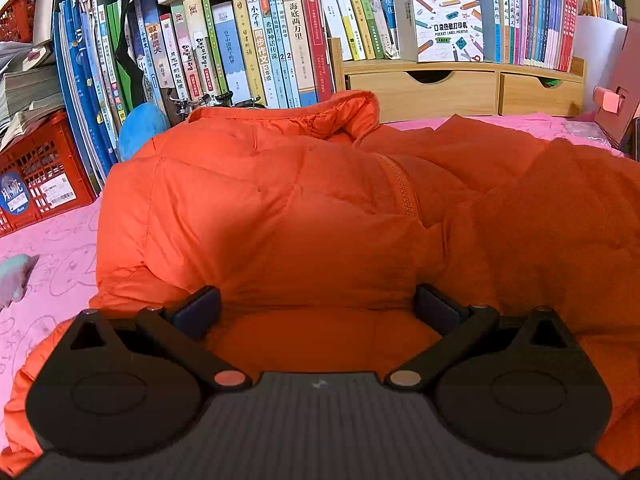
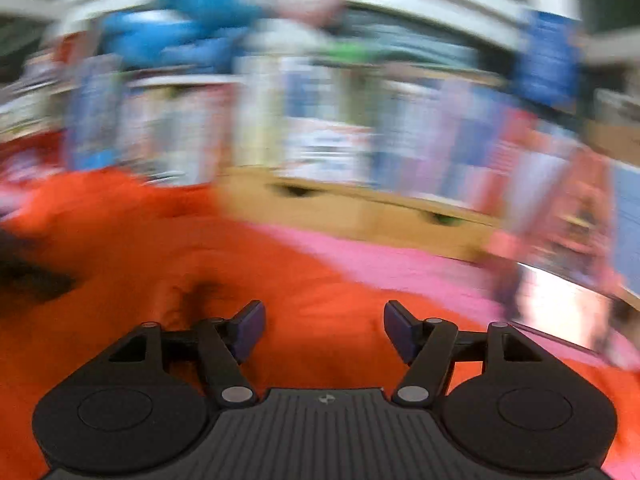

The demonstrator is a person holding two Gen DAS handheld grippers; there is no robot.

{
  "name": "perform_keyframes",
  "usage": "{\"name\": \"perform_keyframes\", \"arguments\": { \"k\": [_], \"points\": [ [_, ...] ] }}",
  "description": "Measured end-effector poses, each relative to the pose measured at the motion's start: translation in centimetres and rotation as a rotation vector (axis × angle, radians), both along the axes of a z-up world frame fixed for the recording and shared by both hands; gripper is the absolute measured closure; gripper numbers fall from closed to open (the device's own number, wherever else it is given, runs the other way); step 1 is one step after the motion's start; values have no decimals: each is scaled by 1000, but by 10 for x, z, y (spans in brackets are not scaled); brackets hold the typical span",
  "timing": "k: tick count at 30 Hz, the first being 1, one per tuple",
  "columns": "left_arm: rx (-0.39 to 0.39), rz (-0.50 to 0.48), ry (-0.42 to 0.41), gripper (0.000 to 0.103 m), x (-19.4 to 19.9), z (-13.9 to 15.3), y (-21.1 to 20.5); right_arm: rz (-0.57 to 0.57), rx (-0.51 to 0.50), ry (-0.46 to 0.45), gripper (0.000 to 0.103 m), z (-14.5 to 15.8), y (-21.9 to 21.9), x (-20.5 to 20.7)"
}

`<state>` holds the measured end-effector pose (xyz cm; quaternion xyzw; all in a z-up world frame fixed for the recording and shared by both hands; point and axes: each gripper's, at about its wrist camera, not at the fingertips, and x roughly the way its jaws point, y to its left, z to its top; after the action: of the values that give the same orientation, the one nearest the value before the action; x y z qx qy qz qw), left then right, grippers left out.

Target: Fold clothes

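Left hand-held gripper [image 1: 318,306] spread wide, low over puffy orange quilted down jacket [image 1: 280,208] lying on pink sheet [image 1: 52,248], probably to pin it; right hand-held gripper [image 2: 324,330] spread, empty, above it.

An orange quilted puffer jacket [image 1: 280,208] lies bunched, collar up, zipper showing, directly under and ahead of both grippers.

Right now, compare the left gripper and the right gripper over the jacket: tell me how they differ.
The left gripper has its jaws spread wider, with a bulge of the orange jacket between its pads; the right gripper is open less wide, with nothing clamped. The left view is sharp, the right is blurred. Both point over the jacket.
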<state>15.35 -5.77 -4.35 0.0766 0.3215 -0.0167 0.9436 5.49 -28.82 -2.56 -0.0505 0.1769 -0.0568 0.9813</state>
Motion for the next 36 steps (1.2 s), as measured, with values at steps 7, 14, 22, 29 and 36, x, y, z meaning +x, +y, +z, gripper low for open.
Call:
{"name": "perform_keyframes", "arguments": {
  "k": [7, 14, 22, 29, 36],
  "points": [
    [-1, -2, 1, 0, 0, 0, 0, -396, 186, -48, 41, 4, -90, -15],
    [3, -4, 1, 0, 0, 0, 0, 109, 132, -109, 41, 30, 11, -32],
    [-3, -5, 1, 0, -1, 0, 1, 218, -115, 108, 41, -7, 79, 20],
    [-12, -10, 3, 0, 0, 0, 2, 12, -195, 151, 37, -14, 27, 22],
    [-14, -17, 6, 0, 0, 0, 1, -57, -236, 138, 34, -21, 5, 9]
  ]
}}
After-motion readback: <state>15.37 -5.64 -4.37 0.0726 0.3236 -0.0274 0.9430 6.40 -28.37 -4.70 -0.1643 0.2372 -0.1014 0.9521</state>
